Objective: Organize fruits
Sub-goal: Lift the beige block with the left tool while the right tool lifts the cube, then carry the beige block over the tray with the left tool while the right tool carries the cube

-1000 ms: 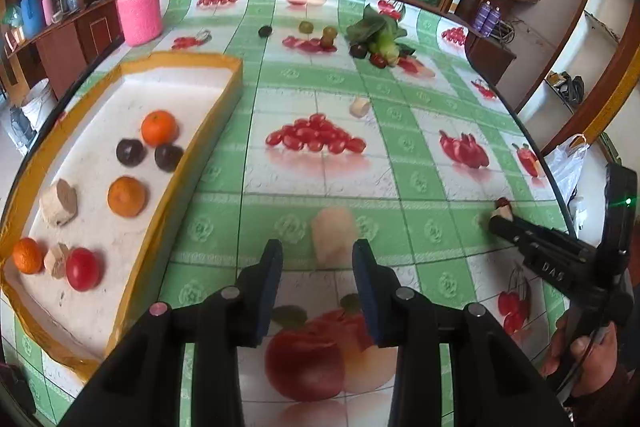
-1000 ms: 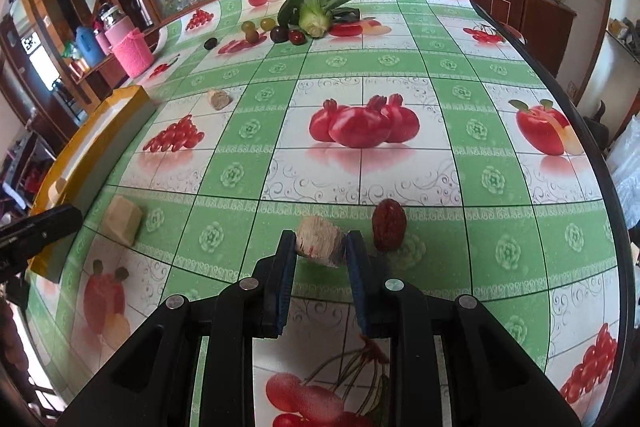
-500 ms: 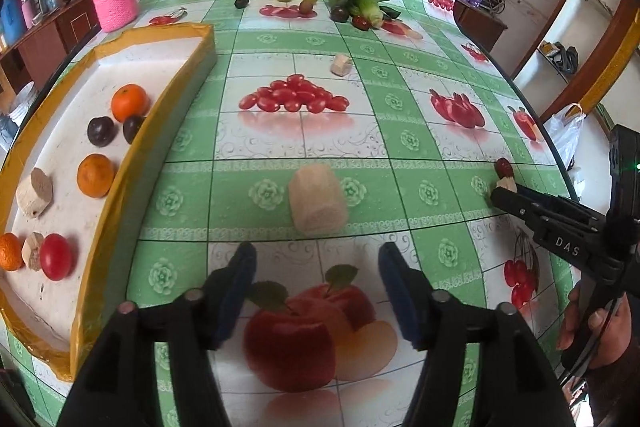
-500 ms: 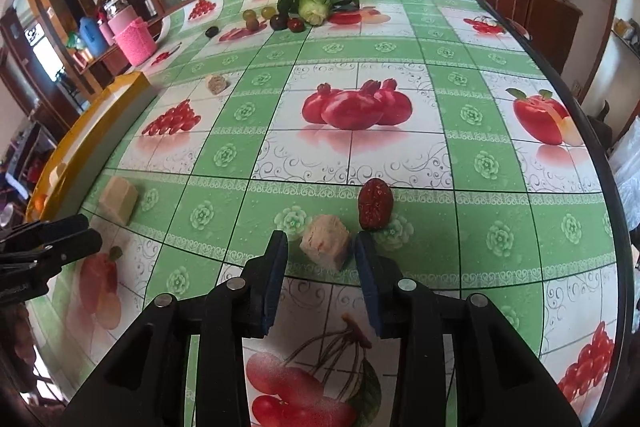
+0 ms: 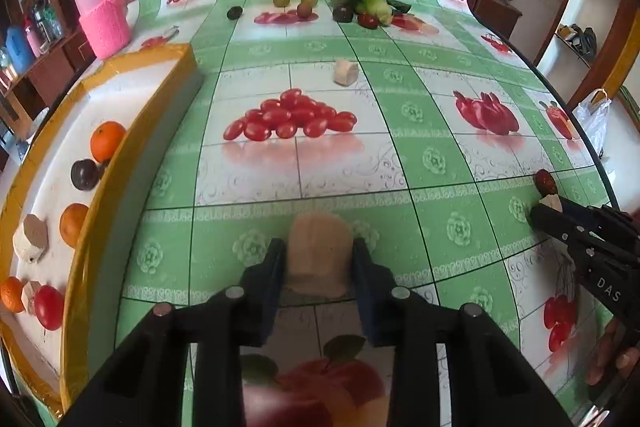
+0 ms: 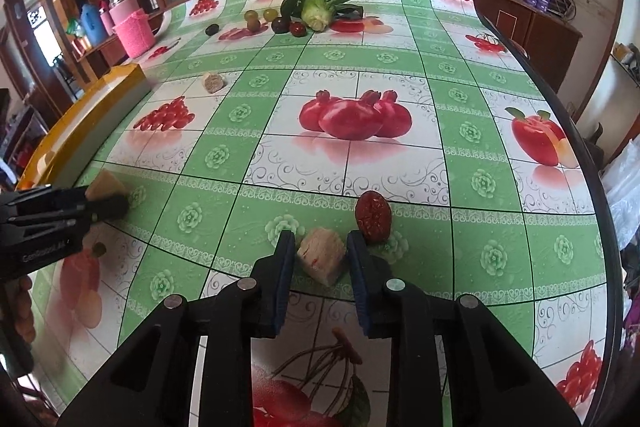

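Left fingers: my left gripper has its two pads on either side of a tan peeled fruit chunk, both pads touching it, the chunk resting on the tablecloth.
Right fingers: my right gripper stands parted around a pale cube-shaped fruit piece with pink streaks; small gaps show on both sides, so it grips nothing.
Beside the right fingers: a red jujube lies just past my right-hand finger, touching or nearly touching its tip.
Left of me: a yellow-rimmed tray holds three oranges, a red cherry tomato, dark plums and pale peeled chunks.
Middle of the table: another pale fruit chunk lies alone, well apart from both grippers.
Far end: a green leafy vegetable lies with a dark plum and a red fruit against it; green grapes and one dark fruit sit to its left.
Far left corner: a pink cup stands beyond the tray.
Across views: my right gripper appears at the left view's right edge, its tip at the pale piece and jujube.
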The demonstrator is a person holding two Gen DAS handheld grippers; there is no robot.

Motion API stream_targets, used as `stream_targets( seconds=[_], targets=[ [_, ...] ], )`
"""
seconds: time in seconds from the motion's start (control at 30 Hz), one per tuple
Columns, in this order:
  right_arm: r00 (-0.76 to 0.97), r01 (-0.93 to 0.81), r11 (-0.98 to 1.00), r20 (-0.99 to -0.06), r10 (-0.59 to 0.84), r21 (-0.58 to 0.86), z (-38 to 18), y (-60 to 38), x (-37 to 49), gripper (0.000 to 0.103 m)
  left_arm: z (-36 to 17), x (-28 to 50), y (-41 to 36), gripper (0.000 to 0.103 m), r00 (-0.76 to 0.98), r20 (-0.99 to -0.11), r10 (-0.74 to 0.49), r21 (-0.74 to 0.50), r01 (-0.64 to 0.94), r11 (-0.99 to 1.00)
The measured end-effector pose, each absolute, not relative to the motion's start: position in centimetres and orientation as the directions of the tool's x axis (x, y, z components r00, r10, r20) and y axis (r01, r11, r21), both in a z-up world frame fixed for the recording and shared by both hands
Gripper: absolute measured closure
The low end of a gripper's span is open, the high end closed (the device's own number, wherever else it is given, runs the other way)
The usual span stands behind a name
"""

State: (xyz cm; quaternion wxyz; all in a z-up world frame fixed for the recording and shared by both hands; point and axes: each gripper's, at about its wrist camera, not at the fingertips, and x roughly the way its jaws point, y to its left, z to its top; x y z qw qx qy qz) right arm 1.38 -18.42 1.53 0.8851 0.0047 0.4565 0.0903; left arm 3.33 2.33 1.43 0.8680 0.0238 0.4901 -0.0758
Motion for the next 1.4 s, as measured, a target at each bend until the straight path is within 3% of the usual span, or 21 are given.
stream_targets(
  seconds=[0.87, 1.4],
  targets=[
    [0.571, -0.234, 0.965, -0.786, 0.236, 0.119, 5.5, -13.0, 2.1, 0.077, 8.1, -0.1, 8.8, 0.068, 0.582, -0.785, -0.211, -0.188, 0.100, 0.977],
    [0.547, -0.372, 0.916, -0.762, 0.346, 0.149, 8.0, -3.0, 6.2, 0.077, 9.1, 0.1, 19.5, 0.068, 0.621, -0.778, -0.092, -0.168, -0.065, 0.984]
  ],
)
